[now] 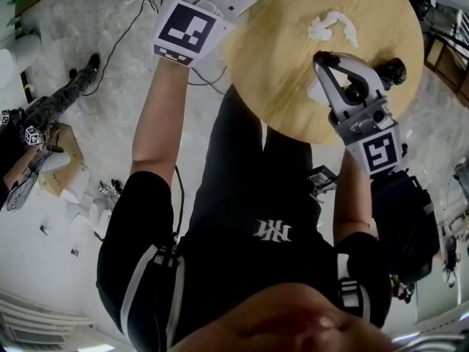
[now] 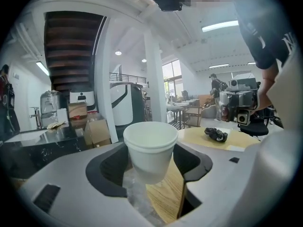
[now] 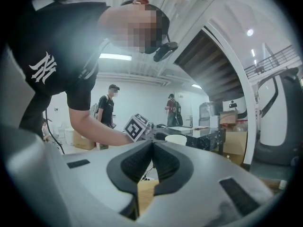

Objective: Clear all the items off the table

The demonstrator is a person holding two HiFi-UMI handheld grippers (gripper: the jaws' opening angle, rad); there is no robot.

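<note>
The left gripper (image 2: 151, 163) is grasping a white paper cup (image 2: 150, 148) above the round wooden surface (image 1: 293, 72) — the right gripper (image 3: 152, 144) is hovering clenched, empty.

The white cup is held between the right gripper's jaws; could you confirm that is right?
Not quite: the left gripper holds the white cup between its jaws, as the left gripper view shows. The right gripper is shut and empty.

Round table (image 1: 278, 72) (crumpled tissue (image 1: 333, 26) atop)

NY logo (image 3: 42, 66) on blk shirt (image 1: 220, 270)
</note>
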